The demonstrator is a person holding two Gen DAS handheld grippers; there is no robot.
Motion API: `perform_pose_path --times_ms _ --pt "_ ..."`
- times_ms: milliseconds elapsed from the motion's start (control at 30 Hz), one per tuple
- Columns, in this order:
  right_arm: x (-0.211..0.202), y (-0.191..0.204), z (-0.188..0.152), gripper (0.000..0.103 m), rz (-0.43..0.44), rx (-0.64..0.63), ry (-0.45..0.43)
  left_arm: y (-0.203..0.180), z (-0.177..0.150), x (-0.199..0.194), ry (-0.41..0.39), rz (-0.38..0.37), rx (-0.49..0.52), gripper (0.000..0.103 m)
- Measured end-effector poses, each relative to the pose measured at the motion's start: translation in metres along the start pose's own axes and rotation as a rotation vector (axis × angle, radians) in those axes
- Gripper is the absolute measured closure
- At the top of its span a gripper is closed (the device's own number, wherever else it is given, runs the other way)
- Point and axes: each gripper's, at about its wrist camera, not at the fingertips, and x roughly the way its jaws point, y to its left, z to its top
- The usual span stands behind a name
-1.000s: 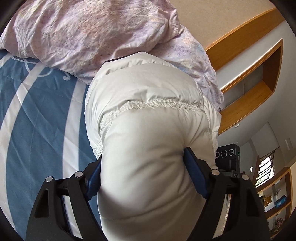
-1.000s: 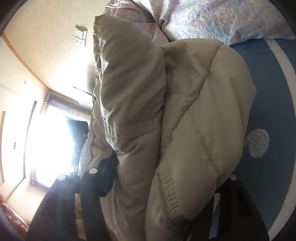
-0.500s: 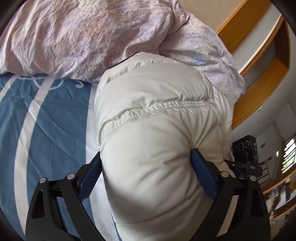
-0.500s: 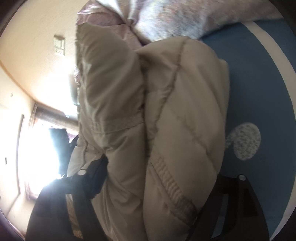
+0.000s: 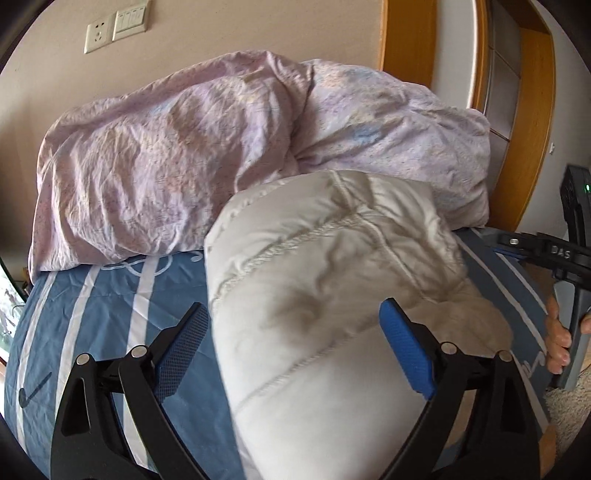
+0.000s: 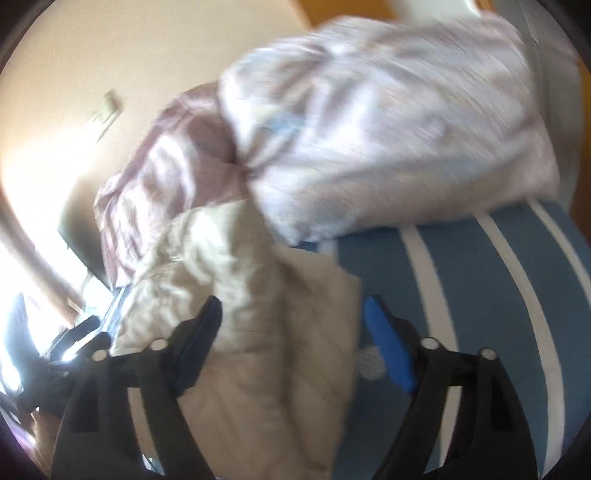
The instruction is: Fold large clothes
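Blue striped bed (image 5: 110, 295) under white padded jacket (image 5: 325, 302), loose between wide-open left gripper (image 5: 291, 343) and closing right gripper (image 6: 291, 328)

— What sort of place is shown?
— A bedroom in a home. Under the tongs a bed (image 5: 110, 306) with a blue striped cover is seen; beyond them, a crumpled lilac quilt (image 5: 177, 162), a wall socket (image 5: 99, 36) and wooden shelves (image 5: 532, 110).
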Motion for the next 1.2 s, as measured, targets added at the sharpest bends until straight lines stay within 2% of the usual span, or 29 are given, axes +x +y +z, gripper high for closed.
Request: perform_pose_path --times_ms 133,200,267,333,433,600,800,1067,1200 --pt "0.024 0.045 -0.004 0.052 0.018 -0.102 0.016 -0.016 -0.004 0.002 0.019 -0.007 0.018 0.008" --pt "0.034 0.051 -0.004 0.052 0.013 -0.103 0.010 -0.022 -0.009 0.004 0.027 0.005 0.036 0.008" --pt "0.041 0.053 -0.012 0.053 -0.035 -0.114 0.030 -0.025 -0.013 0.009 0.037 0.010 0.049 0.008" --pt "0.062 0.059 -0.008 0.059 -0.077 -0.116 0.052 -0.026 -0.016 0.015 0.047 0.007 0.048 0.008" --pt "0.077 0.055 -0.012 0.059 -0.093 -0.107 0.080 -0.029 -0.019 0.023 0.053 -0.006 0.038 0.006" --pt "0.093 0.042 -0.021 0.059 -0.088 -0.078 0.105 -0.040 -0.021 0.038 0.050 0.025 0.069 0.001" --pt "0.107 0.033 -0.025 0.059 -0.080 -0.068 0.100 -0.051 -0.025 0.051 0.022 0.068 0.090 0.001" --pt "0.116 0.029 -0.024 0.059 -0.097 -0.061 0.099 -0.058 -0.025 0.066 0.010 0.127 0.106 0.001" --pt "0.103 0.034 -0.024 0.058 -0.131 -0.062 0.086 -0.059 -0.025 0.065 0.017 0.132 0.118 0.001"
